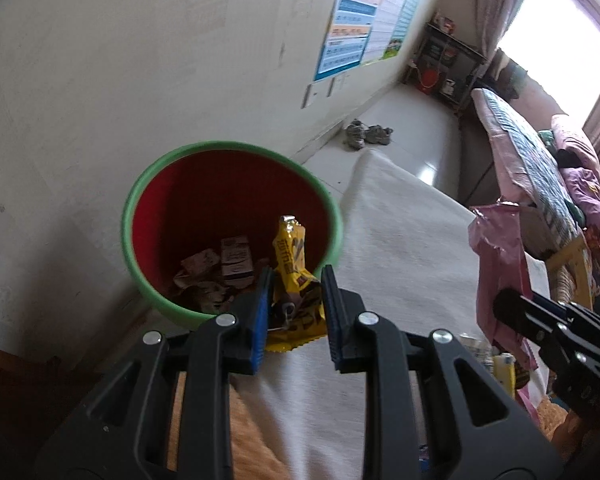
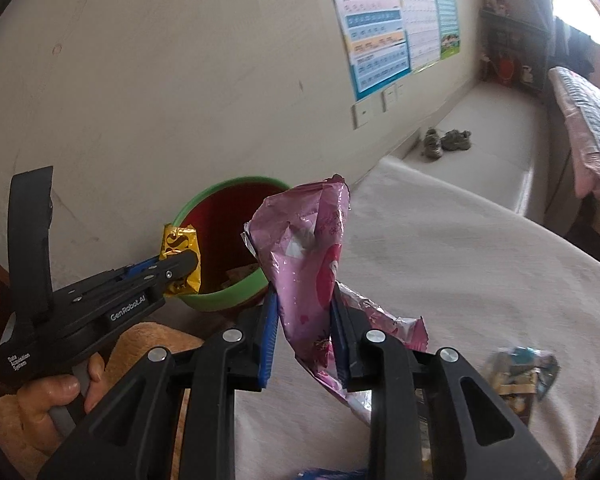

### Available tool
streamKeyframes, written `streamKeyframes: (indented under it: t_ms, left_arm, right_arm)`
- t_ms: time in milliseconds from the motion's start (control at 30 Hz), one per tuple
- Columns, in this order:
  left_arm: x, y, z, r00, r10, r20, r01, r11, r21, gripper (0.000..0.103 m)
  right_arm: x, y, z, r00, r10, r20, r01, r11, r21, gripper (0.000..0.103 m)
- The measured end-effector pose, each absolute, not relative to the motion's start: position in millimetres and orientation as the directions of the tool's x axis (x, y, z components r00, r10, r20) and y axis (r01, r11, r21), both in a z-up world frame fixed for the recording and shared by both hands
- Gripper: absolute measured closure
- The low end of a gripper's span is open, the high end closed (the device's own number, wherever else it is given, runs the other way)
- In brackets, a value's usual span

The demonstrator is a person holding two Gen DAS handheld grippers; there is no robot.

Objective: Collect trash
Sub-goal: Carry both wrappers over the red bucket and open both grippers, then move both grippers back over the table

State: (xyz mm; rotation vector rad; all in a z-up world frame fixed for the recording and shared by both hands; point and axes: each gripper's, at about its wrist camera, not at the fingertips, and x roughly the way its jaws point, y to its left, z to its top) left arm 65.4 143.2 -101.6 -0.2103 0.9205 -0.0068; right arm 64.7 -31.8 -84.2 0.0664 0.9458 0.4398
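Observation:
A bin [image 1: 140, 200] with a green rim and red inside stands on the white cloth by the wall; it also shows in the right wrist view [image 2: 220, 296]. Crumpled wrappers [image 1: 220, 272] lie in its bottom. My left gripper [image 1: 296, 280] is shut on a yellow snack wrapper [image 1: 290, 252], held at the bin's near rim; the right wrist view shows it [image 2: 182, 260] over the rim. My right gripper [image 2: 304, 300] is shut on a pink snack bag [image 2: 304, 248], to the right of the bin. The pink bag [image 1: 500, 272] shows at the right of the left wrist view.
More wrappers [image 2: 516, 376] lie on the white cloth [image 2: 460, 260] at the right. An orange towel [image 2: 148, 344] lies near the left hand. A pair of shoes [image 1: 366, 136] sits on the floor by the wall. A bed [image 1: 540, 168] with bedding stands at the right.

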Motion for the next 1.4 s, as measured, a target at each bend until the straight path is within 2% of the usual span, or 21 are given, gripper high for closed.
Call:
streamKeyframes:
  t_ms: [500, 867, 900, 933, 967, 1000, 1033, 1400]
  left_arm:
    - [124.1, 226.9, -140.8, 0.527, -0.051, -0.848, -0.227, 0.954, -0.198, 0.08]
    - [145.2, 233.1, -153.2, 0.509, -0.05, -0.859, -0.244, 0.949, -0.2, 0.078]
    - [145.9, 232.3, -152.7, 0.516, -0.042, -0.856, -0.246, 0.95, -0.194, 0.067]
    - [146.4, 232.4, -152.9, 0.519, -0.038, -0.854, -0.248, 0.949, -0.193, 0.058]
    - [147.2, 232.4, -152.7, 0.525, -0.036, -0.85, -0.25, 0.948, -0.194, 0.048]
    - [145.9, 232.8, -151.7, 0.535, -0.031, -0.844, -0.254, 0.947, -0.196, 0.048]
    - [145.4, 232.6, -152.3, 0.535, -0.027, -0.845, -0.255, 0.948, -0.191, 0.048]
    - [128.6, 218.3, -136.6, 0.55, -0.021, -0.835, -0.22, 0.961, -0.169, 0.047]
  right_arm:
    - [156.6, 51.9, -113.3, 0.388, 0.445, -0.807, -0.358, 0.88, 0.313, 0.077]
    - [185.9, 71.3, -126.3, 0.376, 0.437, -0.817, -0.346, 0.884, 0.313, 0.076]
    - [187.1, 72.6, -125.2, 0.381, 0.438, -0.815, -0.349, 0.884, 0.312, 0.07]
    - [187.3, 73.1, -123.9, 0.386, 0.44, -0.811, -0.352, 0.883, 0.312, 0.058]
    - [188.4, 73.9, -121.5, 0.4, 0.442, -0.803, -0.355, 0.882, 0.309, 0.051]
    - [188.8, 74.5, -118.9, 0.416, 0.445, -0.793, -0.36, 0.882, 0.306, 0.045]
    - [189.5, 75.3, -117.3, 0.423, 0.448, -0.788, -0.364, 0.88, 0.305, 0.043]
    - [159.8, 45.8, -93.4, 0.472, 0.461, -0.751, -0.407, 0.87, 0.278, 0.041]
